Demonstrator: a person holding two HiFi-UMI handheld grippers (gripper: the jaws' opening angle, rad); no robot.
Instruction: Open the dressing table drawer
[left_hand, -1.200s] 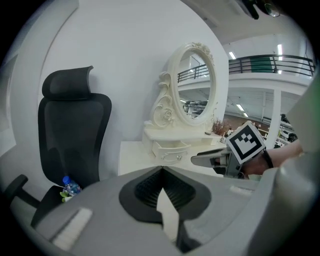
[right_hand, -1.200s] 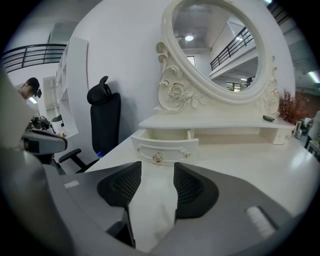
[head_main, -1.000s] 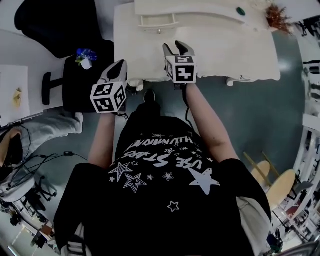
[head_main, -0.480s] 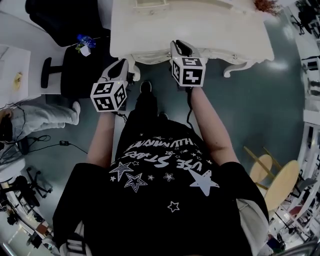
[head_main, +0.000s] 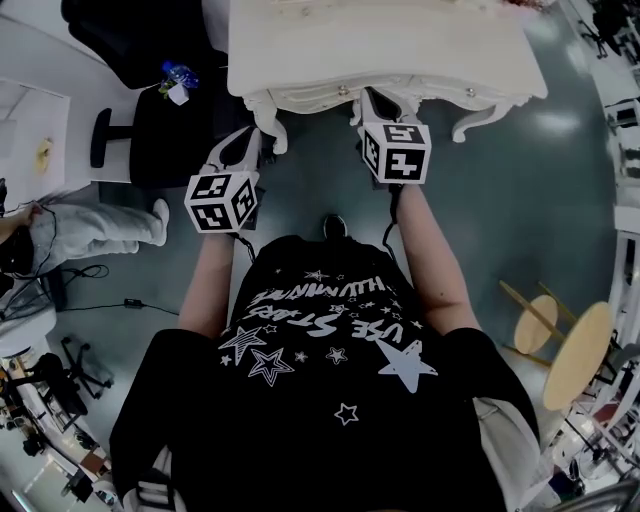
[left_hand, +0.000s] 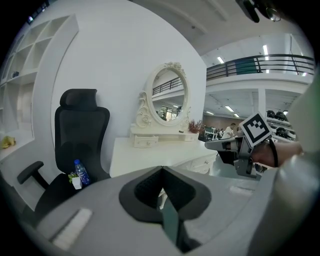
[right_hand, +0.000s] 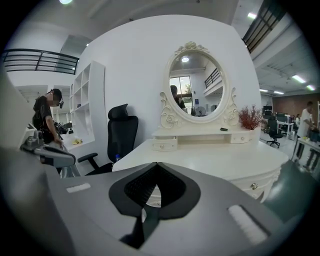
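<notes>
Hovering near the dressing table (head_main: 400, 50), the left gripper (head_main: 250, 136) is holding empty jaws together. The right gripper (head_main: 376, 98) is just finishing closing, empty.

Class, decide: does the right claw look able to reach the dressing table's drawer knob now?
Probably yes: nothing stands between the right claw and the drawer knob, though its jaws have just closed on nothing.

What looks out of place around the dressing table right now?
A water bottle and a small white pot stand on the seat of the black office chair beside the dressing table. Nothing looks spilled or damaged.
</notes>
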